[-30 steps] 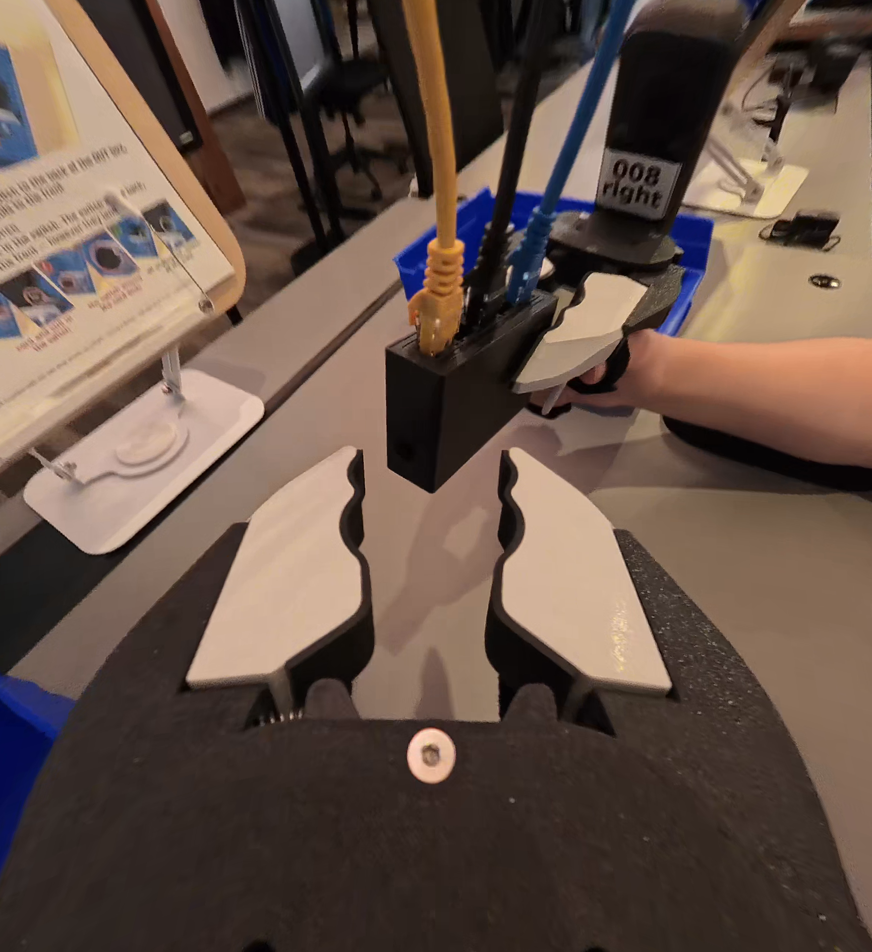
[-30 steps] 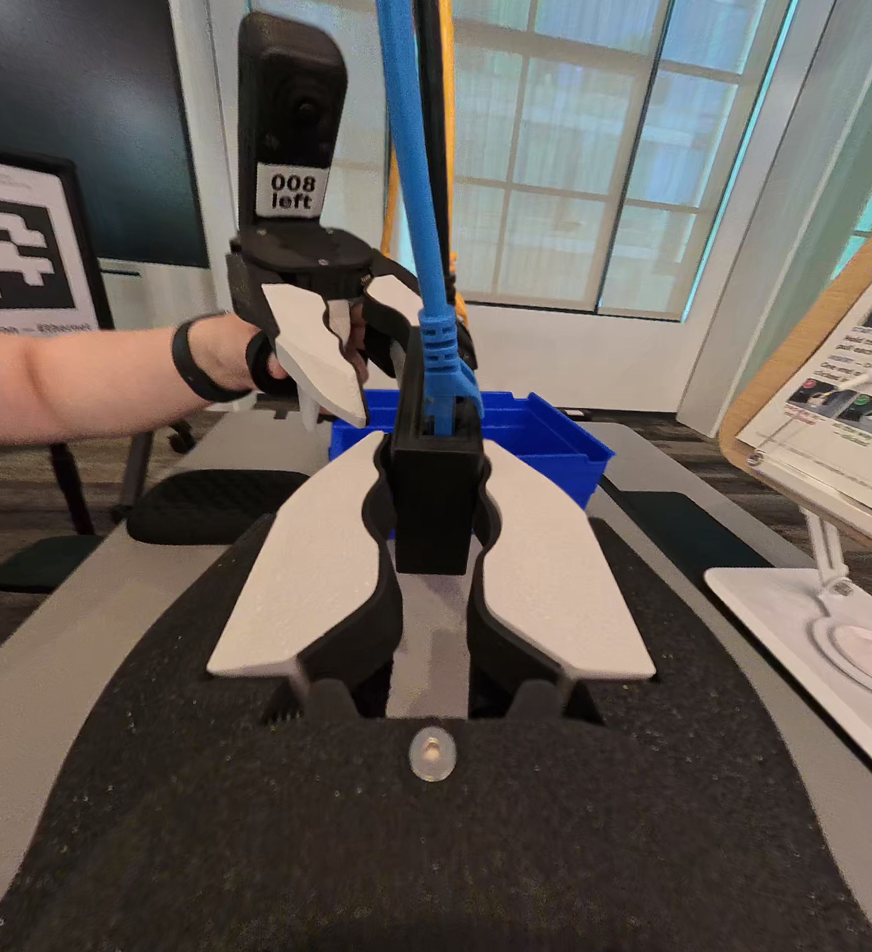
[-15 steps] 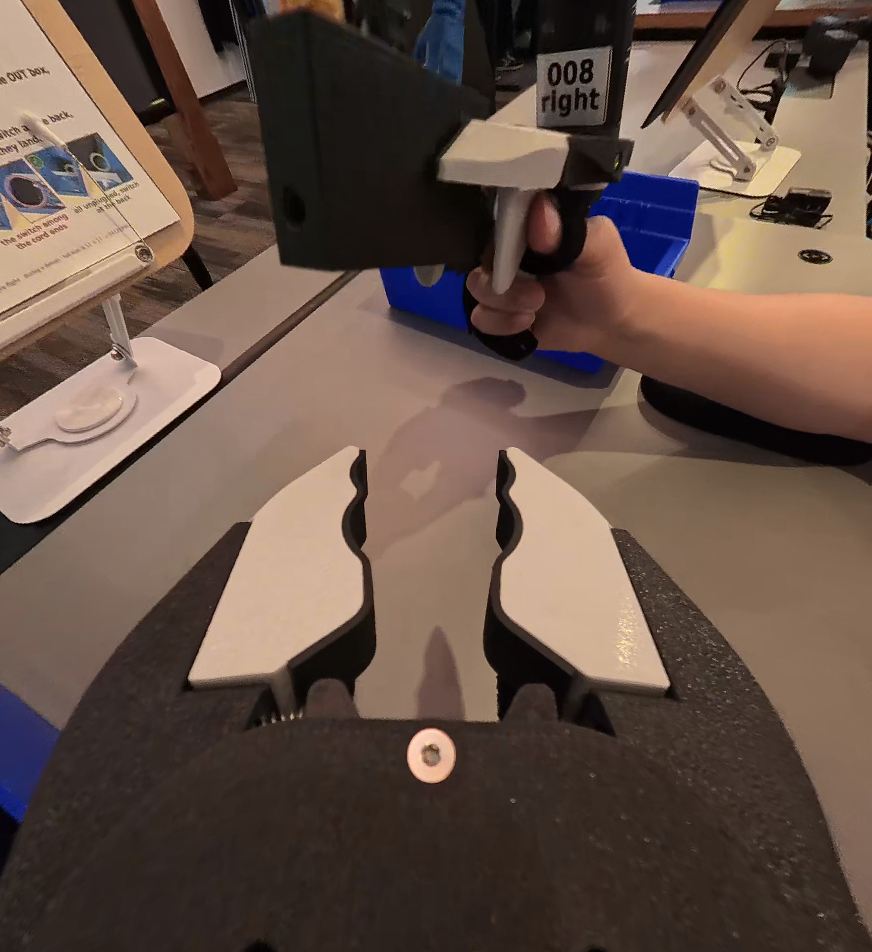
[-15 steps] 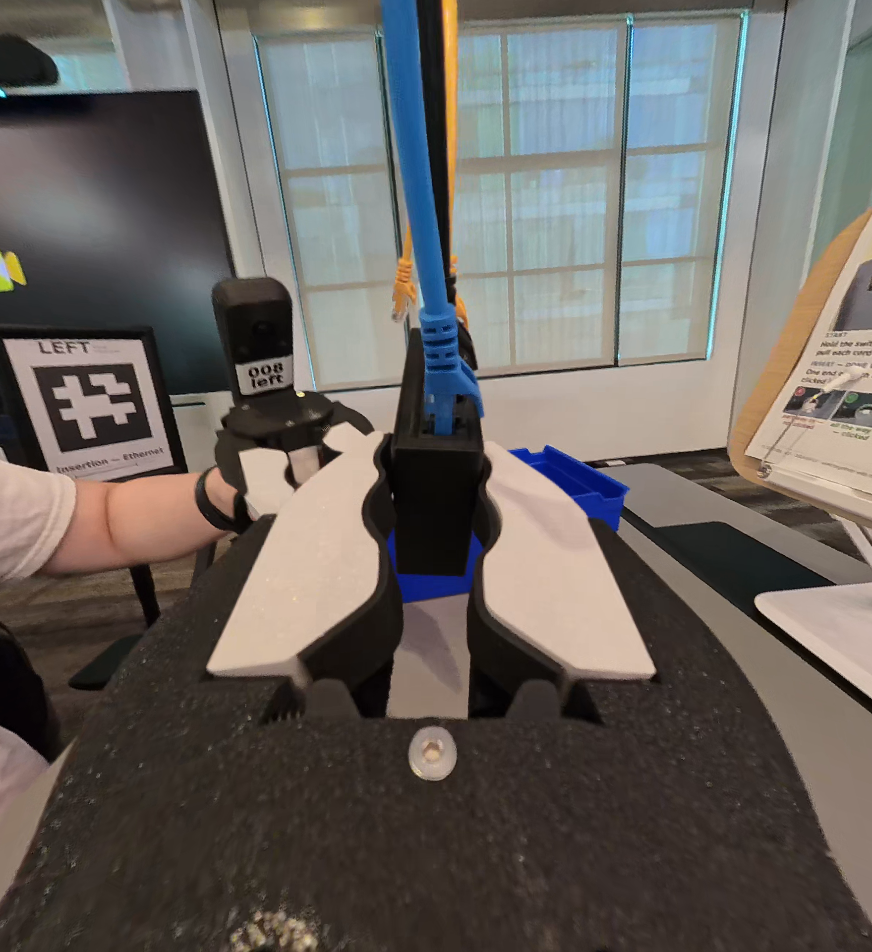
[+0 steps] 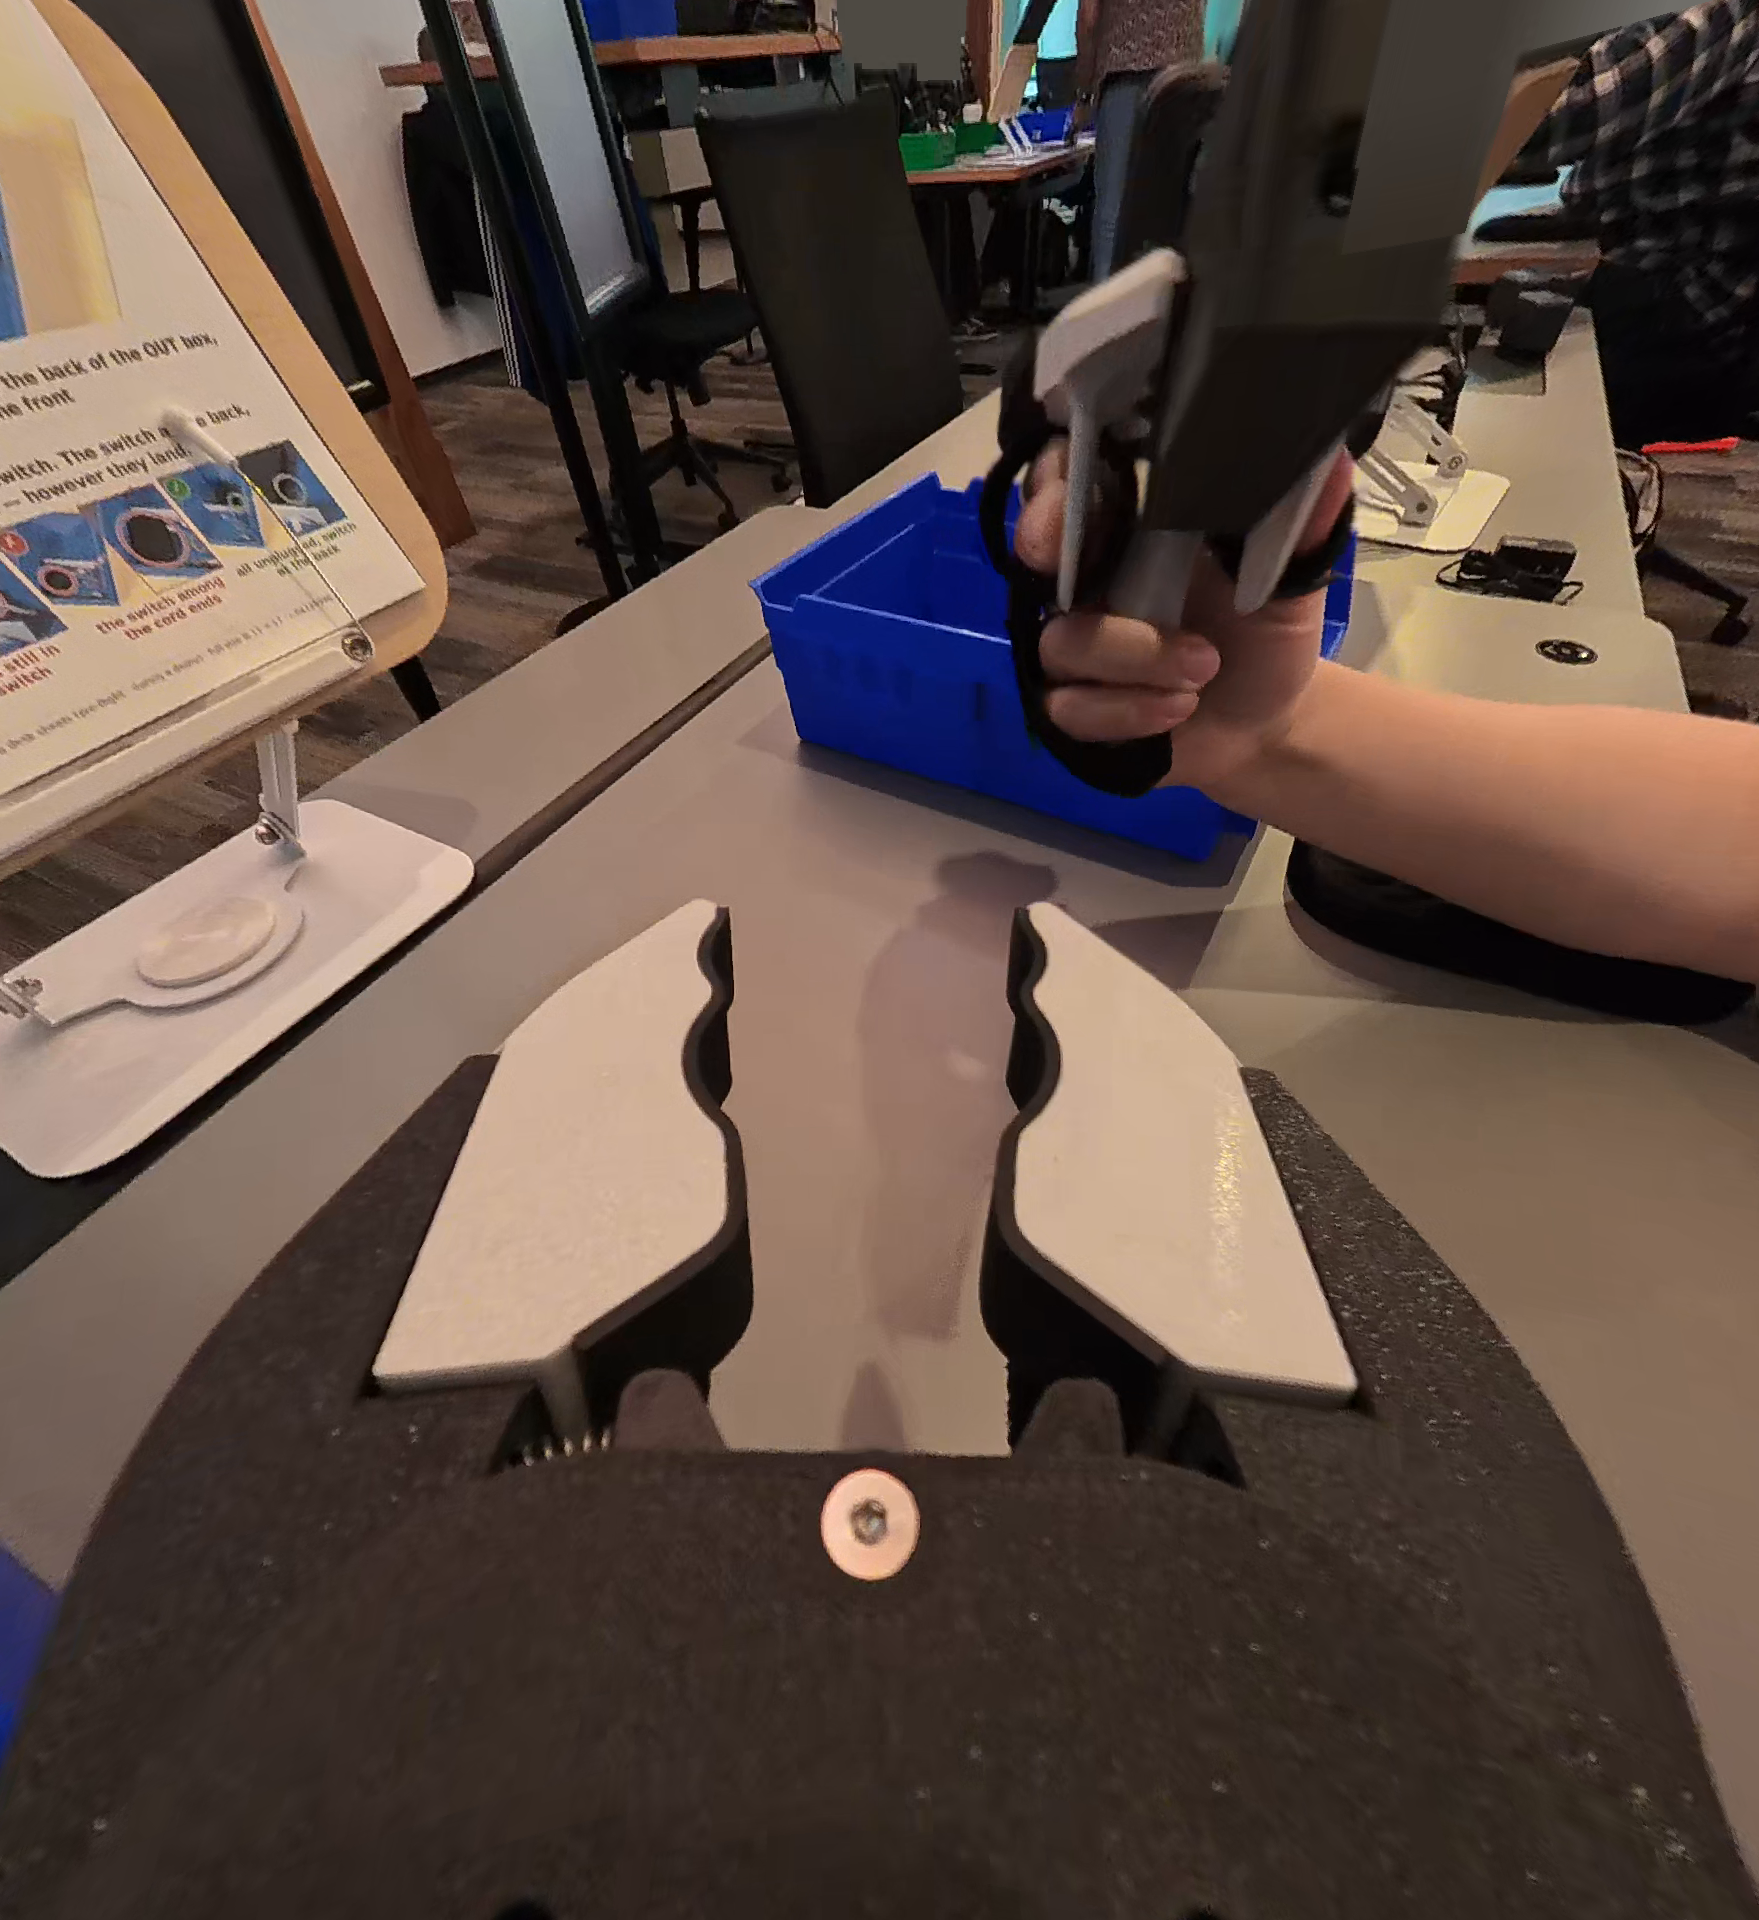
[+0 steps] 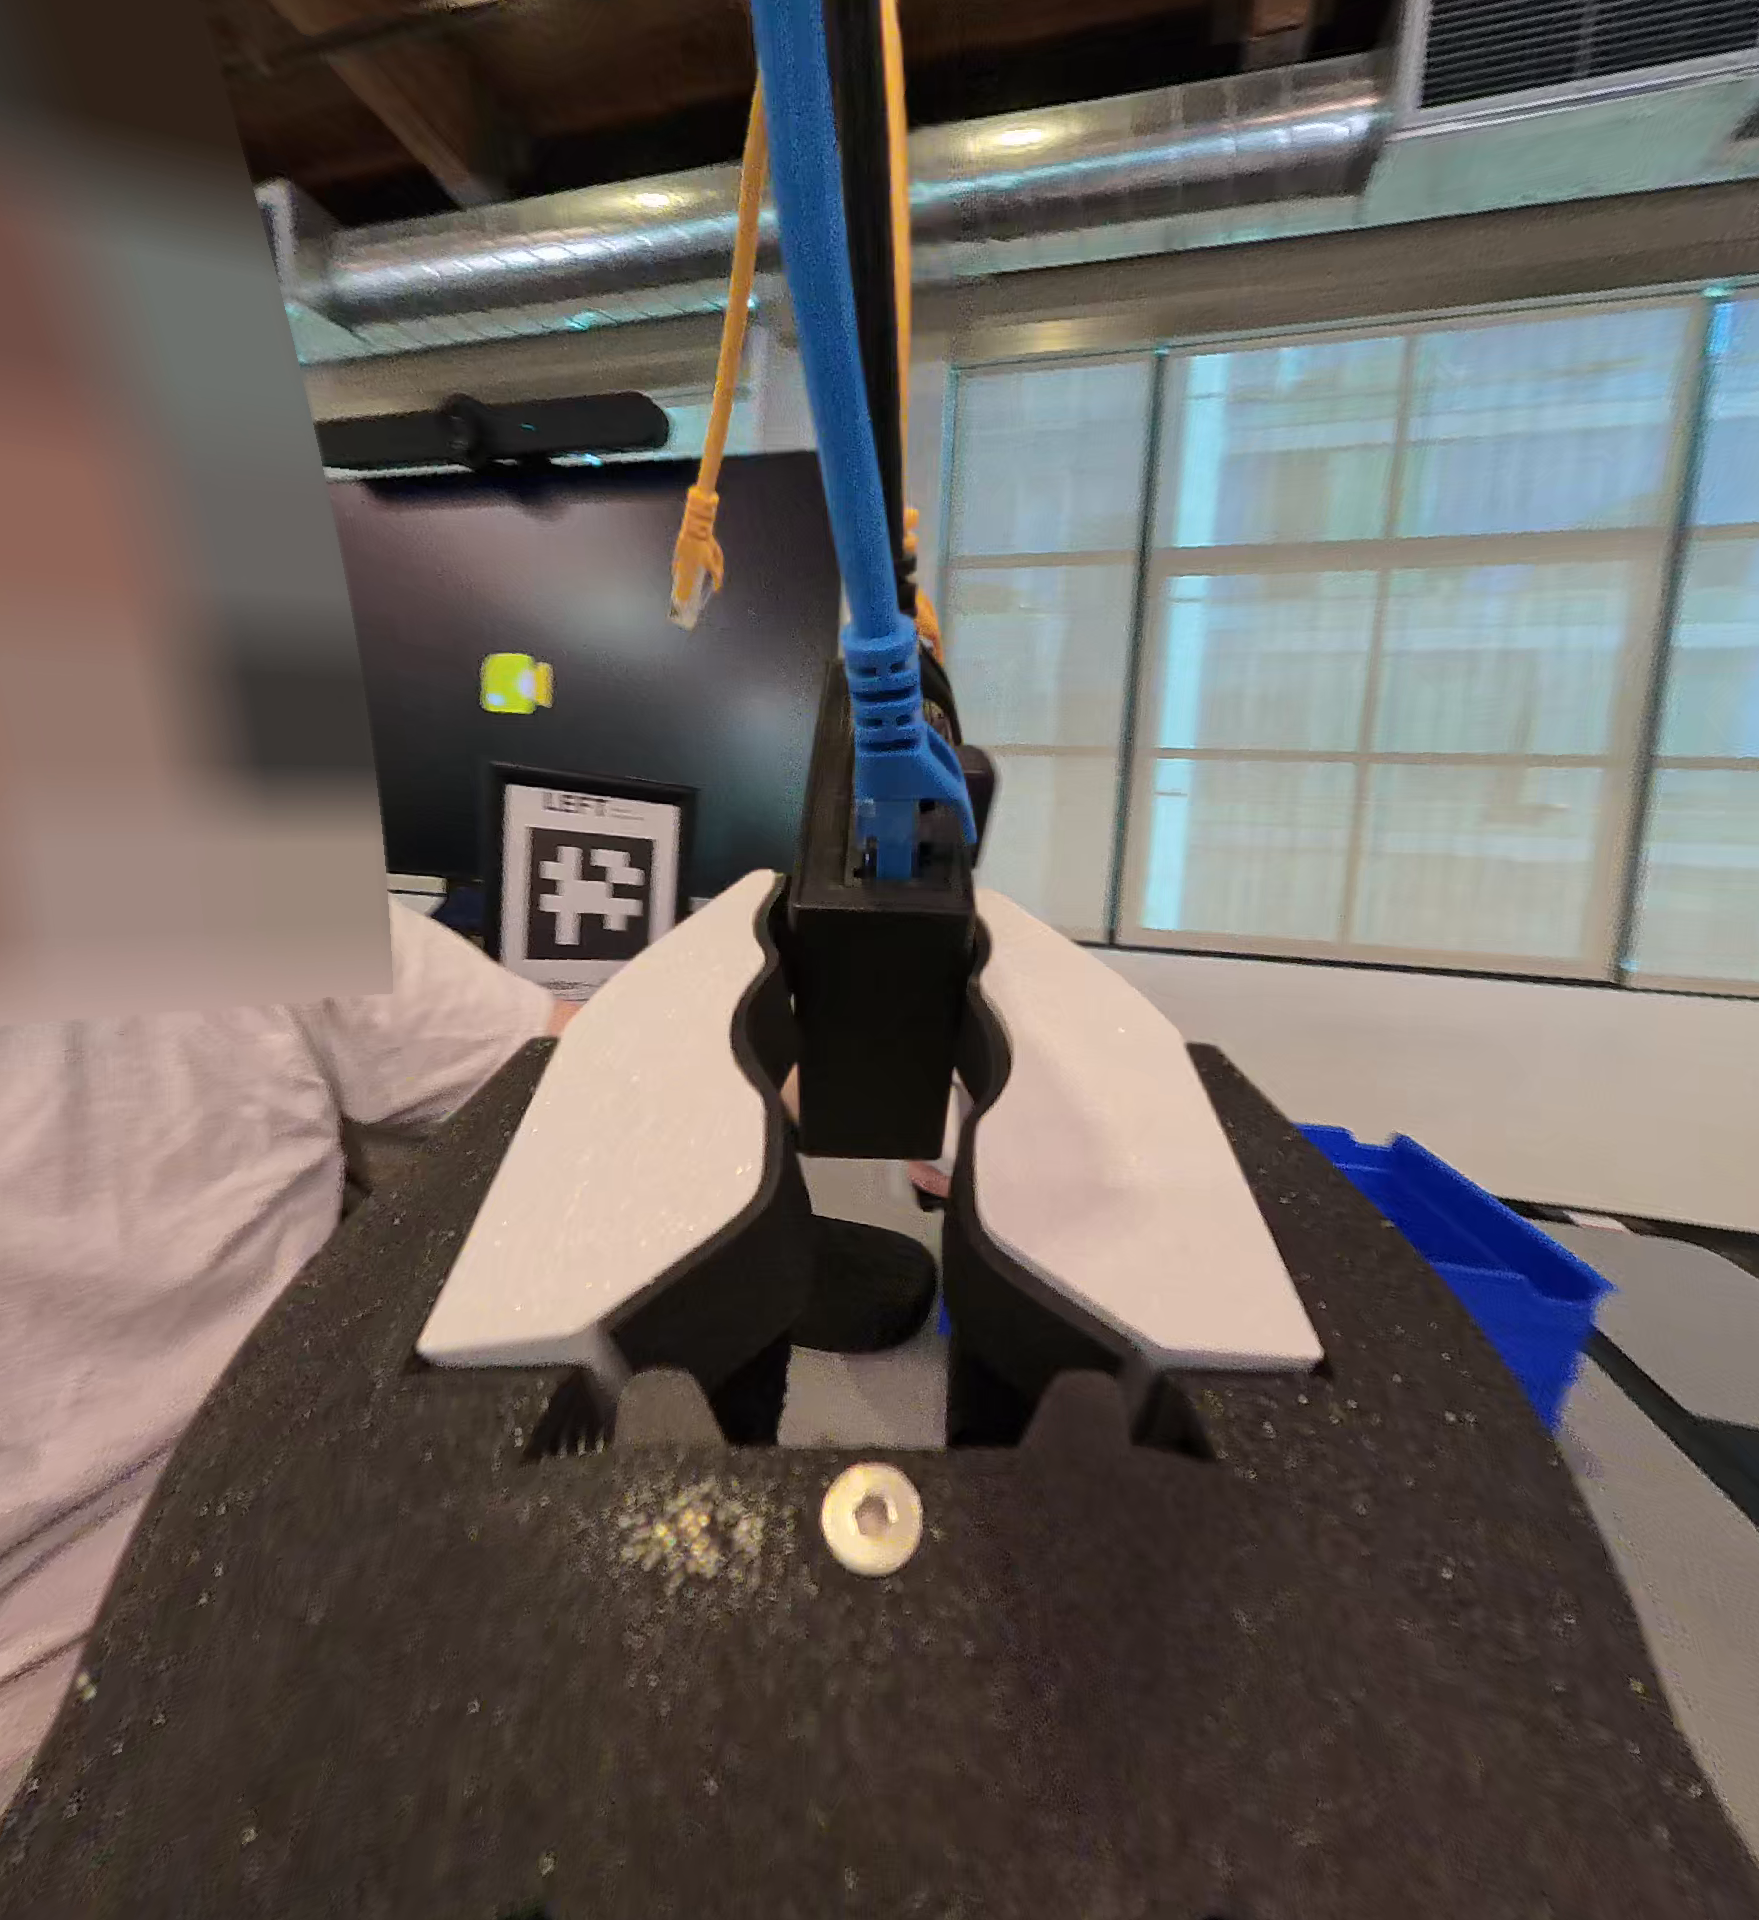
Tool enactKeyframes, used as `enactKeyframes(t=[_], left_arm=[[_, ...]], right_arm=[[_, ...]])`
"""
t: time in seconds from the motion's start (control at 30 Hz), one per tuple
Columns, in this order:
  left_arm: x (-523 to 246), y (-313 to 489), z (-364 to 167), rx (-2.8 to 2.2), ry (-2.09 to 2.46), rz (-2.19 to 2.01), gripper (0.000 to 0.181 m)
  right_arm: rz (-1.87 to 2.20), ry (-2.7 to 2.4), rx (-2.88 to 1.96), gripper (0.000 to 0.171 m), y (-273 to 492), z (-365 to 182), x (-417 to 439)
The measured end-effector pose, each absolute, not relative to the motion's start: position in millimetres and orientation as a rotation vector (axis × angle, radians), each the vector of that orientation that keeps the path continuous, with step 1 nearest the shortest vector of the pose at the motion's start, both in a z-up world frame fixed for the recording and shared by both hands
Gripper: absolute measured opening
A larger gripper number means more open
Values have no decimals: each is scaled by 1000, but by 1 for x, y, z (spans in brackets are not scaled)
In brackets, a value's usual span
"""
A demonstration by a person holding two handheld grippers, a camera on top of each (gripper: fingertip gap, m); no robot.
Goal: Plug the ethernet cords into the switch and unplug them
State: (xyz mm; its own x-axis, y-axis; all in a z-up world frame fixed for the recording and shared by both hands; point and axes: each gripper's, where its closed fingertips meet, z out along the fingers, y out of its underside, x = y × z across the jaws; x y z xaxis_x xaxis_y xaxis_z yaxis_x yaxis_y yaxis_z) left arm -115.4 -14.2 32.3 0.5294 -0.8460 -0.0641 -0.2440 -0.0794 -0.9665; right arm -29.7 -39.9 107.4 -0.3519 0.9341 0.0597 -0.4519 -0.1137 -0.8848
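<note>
Right tongs (image 6: 875, 935) clamp switch (image 6: 877, 1029); left tongs (image 5: 870, 997) empty

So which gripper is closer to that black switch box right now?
The right gripper: it is shut on the switch, holding it up in the air. The left gripper sits open and empty, low over the table.

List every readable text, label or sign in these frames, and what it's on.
Not quoting wording; carriers only.
Printed instruction sheet on the tilted wooden board: paragraphs and photo captions.
Framed white sign with a black marker pattern: header line; small footer blurred.
No writing visible on the black switch box in the right hand-held gripper.
</note>
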Motion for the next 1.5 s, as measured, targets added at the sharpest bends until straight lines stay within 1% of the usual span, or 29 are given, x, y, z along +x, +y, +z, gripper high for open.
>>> enactKeyframes(t=[0.17,0.4,0.53,0.73,0.87,0.93,1.03,1.13,1.33,1.5], left_arm=[[-104,-20,45,-1578,1003,-677,52],[-88,-49,78,-1446,1122,-709,54],[-86,-53,77,-1457,1175,-687,55],[-71,-67,83,-1435,1205,-793,56],[-63,-73,88,-1450,1175,-849,52],[-64,-72,85,-1475,1163,-814,49],[-69,-69,82,-1504,1120,-774,49],[-71,-72,81,-1591,1027,-911,50],[-84,-76,77,-1686,904,-1073,59],[-91,-76,74,-1724,855,-1169,64]], right_arm=[[1748,-1155,-610,27,-53,102,-28],[1609,-1268,-674,27,-55,85,-41],[1573,-1269,-660,27,-54,83,-43],[1562,-1312,-640,27,-60,76,-45],[1463,-1334,-616,27,-62,71,-52],[1438,-1347,-601,27,-64,71,-52],[1393,-1333,-584,26,-62,72,-52],[1318,-1348,-592,26,-61,70,-54],[1113,-1424,-571,26,-67,71,-60],[1066,-1437,-552,26,-71,73,-63]])
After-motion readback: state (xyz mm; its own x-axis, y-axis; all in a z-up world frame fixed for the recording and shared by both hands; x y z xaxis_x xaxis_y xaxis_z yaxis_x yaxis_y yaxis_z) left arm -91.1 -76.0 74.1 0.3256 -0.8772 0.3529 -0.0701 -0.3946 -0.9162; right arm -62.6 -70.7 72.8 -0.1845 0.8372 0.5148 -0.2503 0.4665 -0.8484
